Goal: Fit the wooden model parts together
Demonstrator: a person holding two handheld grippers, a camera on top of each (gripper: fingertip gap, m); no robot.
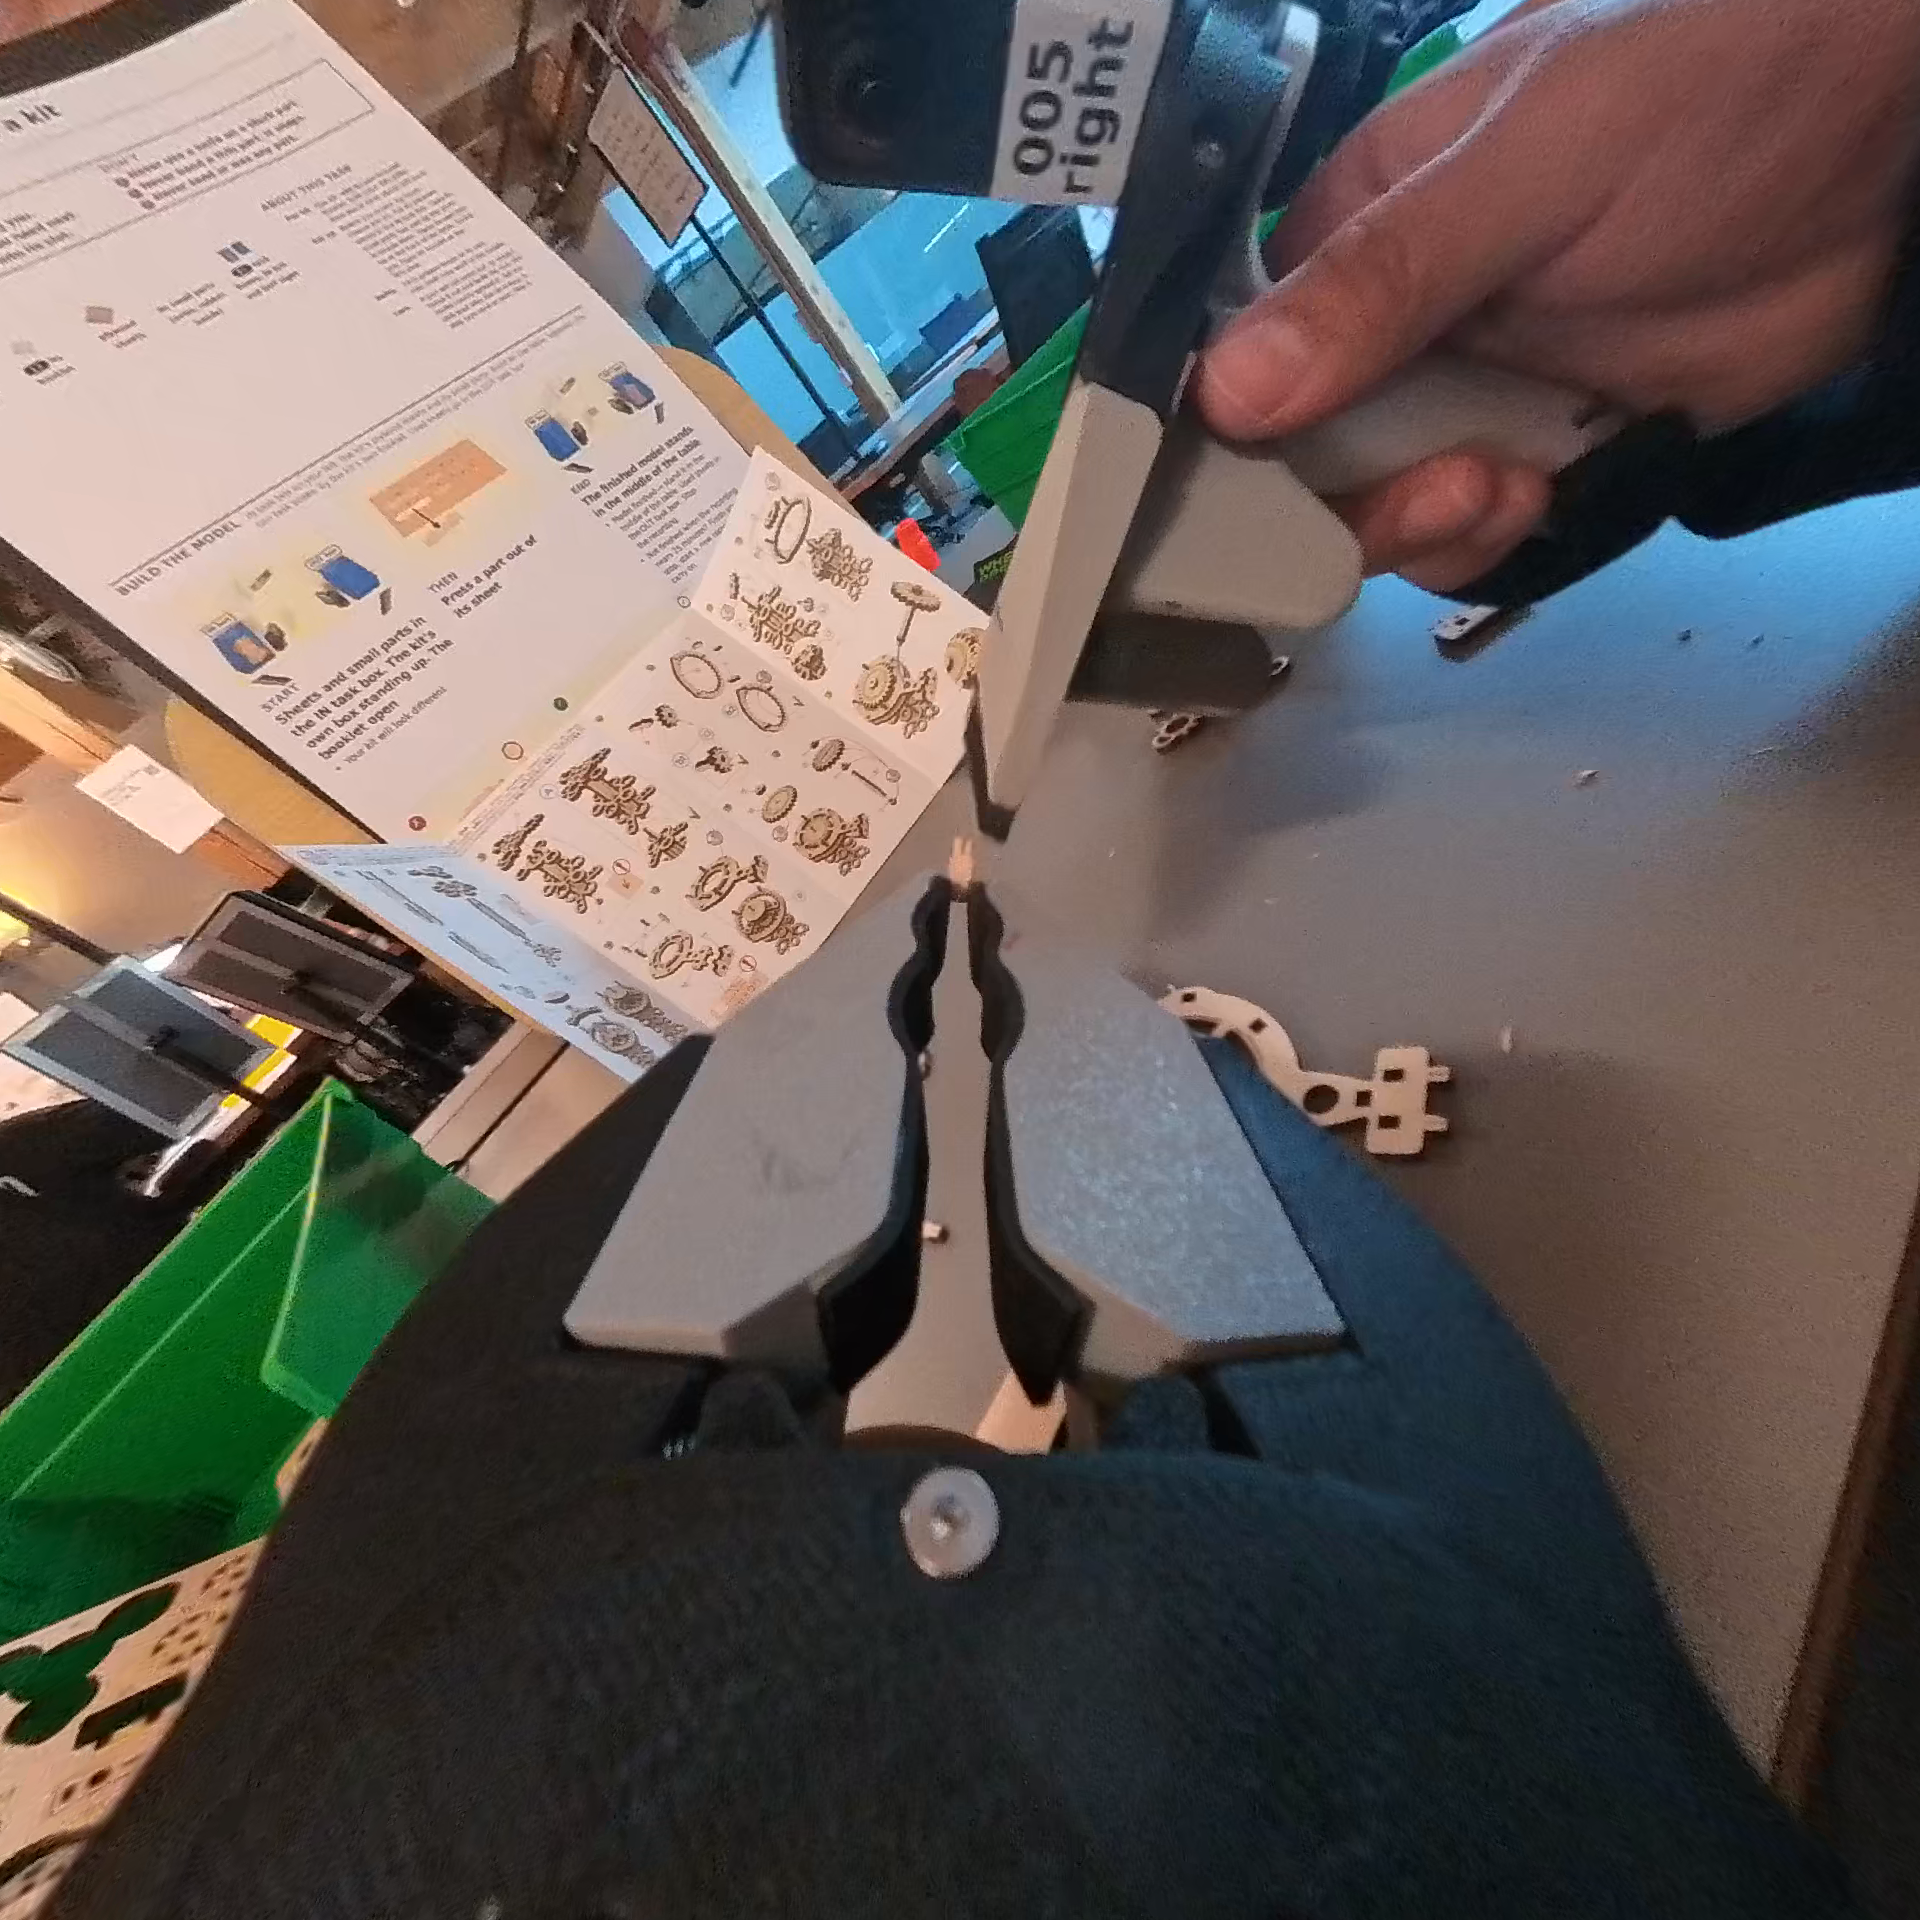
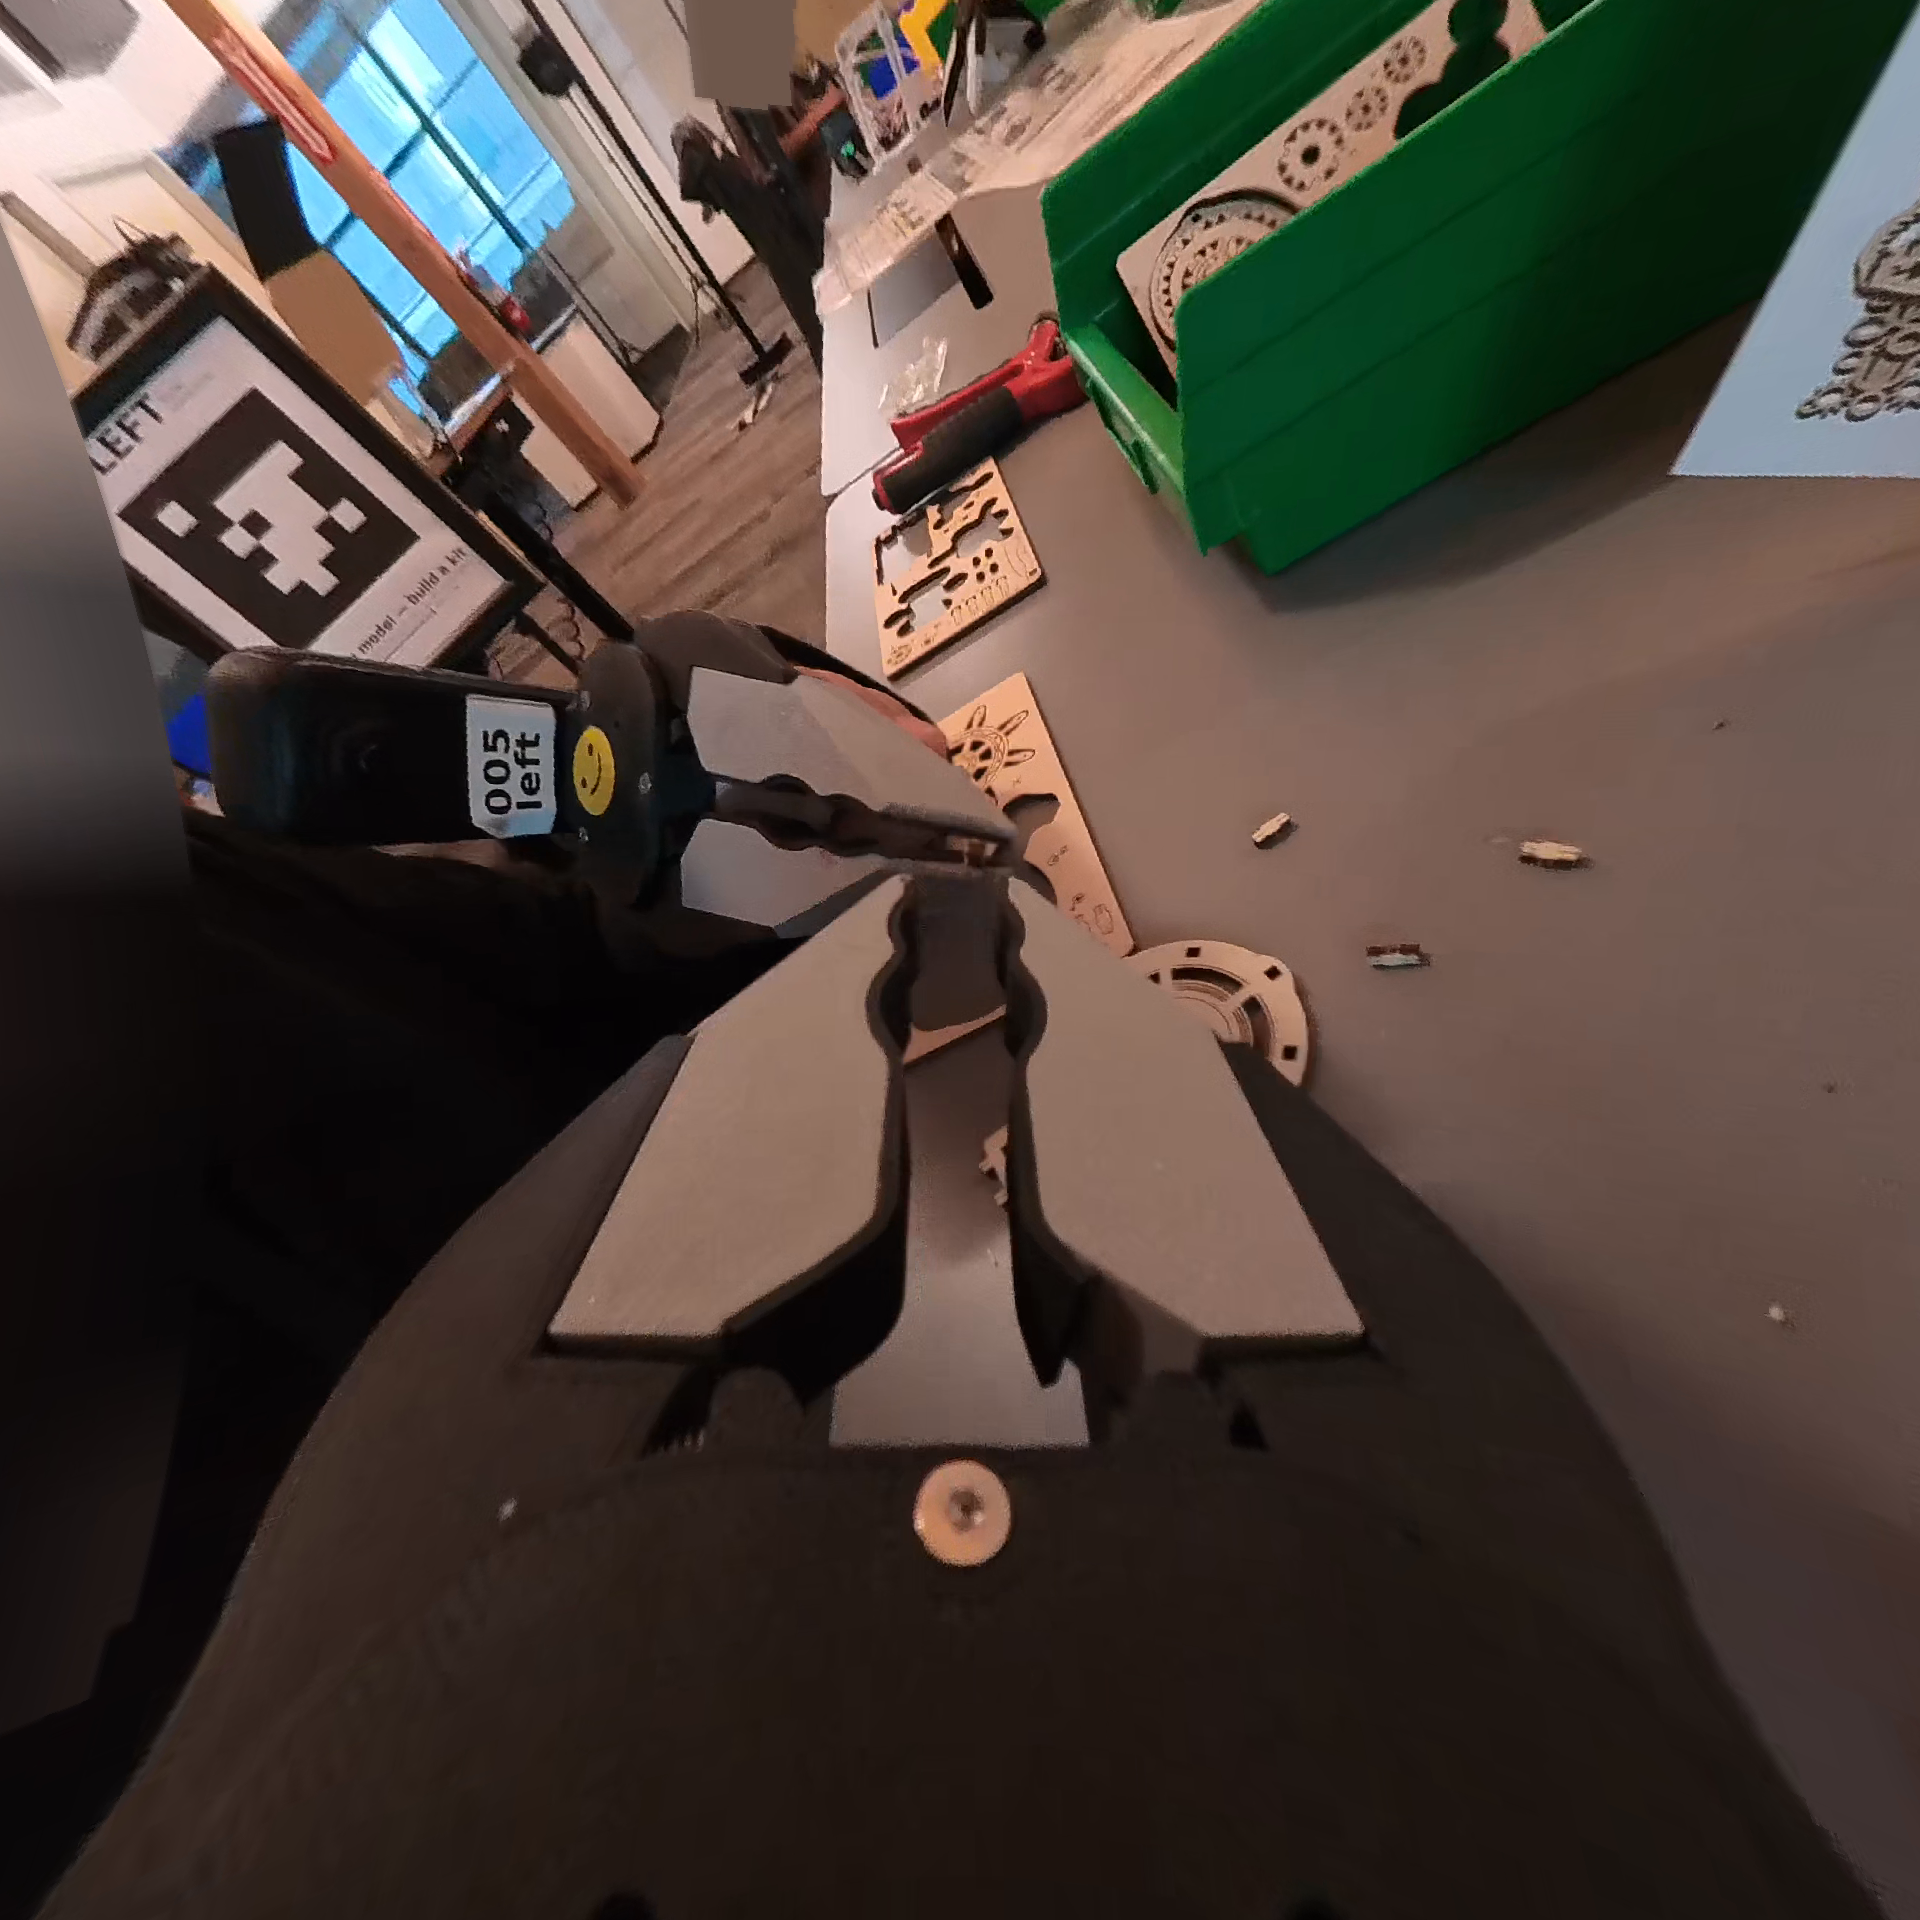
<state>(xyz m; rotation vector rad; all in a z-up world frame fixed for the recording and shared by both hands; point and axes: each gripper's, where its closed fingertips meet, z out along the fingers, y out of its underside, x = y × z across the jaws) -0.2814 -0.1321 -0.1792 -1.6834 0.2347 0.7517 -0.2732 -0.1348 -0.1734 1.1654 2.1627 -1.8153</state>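
While my left gripper (image 1: 961, 883) pinches a tiny wooden peg (image 1: 963, 858) at its tips, my right gripper (image 2: 956, 883), jaws narrowly parted and empty, hovers at its twelve o'clock. I judge a handover or regrip; next calls for fine alignment.

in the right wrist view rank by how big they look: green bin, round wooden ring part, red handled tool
1. green bin
2. red handled tool
3. round wooden ring part
Tool and ring look close; the ring is partly hidden by the gripper and nearer the camera, so unsure.
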